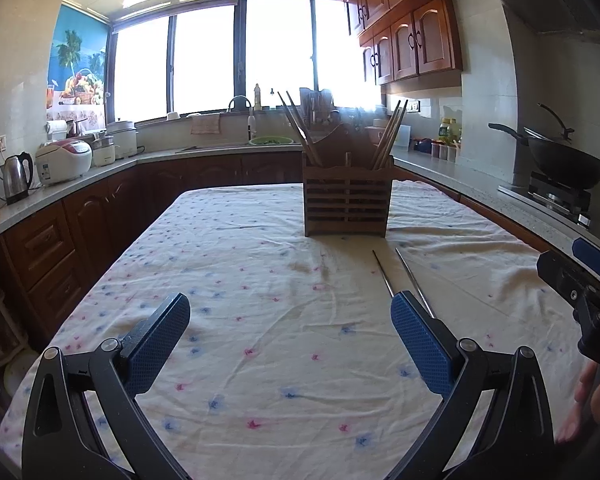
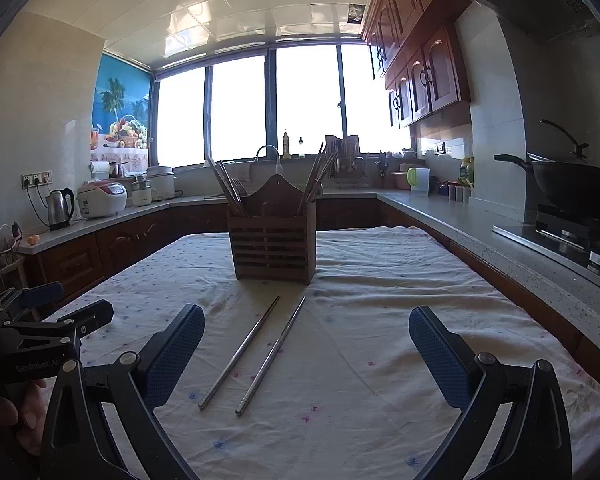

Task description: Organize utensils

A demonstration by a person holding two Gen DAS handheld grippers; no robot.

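Note:
A slatted wooden utensil holder (image 1: pixel 347 200) stands on the table with wooden chopsticks (image 1: pixel 300 128) leaning out of both sides; it also shows in the right wrist view (image 2: pixel 272 246). Two metal chopsticks (image 2: pixel 256 354) lie side by side on the cloth in front of the holder, partly behind my left gripper's right finger in the left wrist view (image 1: pixel 409 276). My left gripper (image 1: pixel 290 308) is open and empty over the cloth, left of the metal chopsticks. My right gripper (image 2: pixel 305 318) is open and empty, with the metal chopsticks lying between its fingers.
The table is covered by a white floral cloth (image 1: pixel 260 300). Kitchen counters run along the left, back and right, with a kettle (image 1: pixel 16 176), a rice cooker (image 1: pixel 62 160) and a wok on the stove (image 1: pixel 559 156). The right gripper's body (image 1: pixel 579 280) shows at the right edge.

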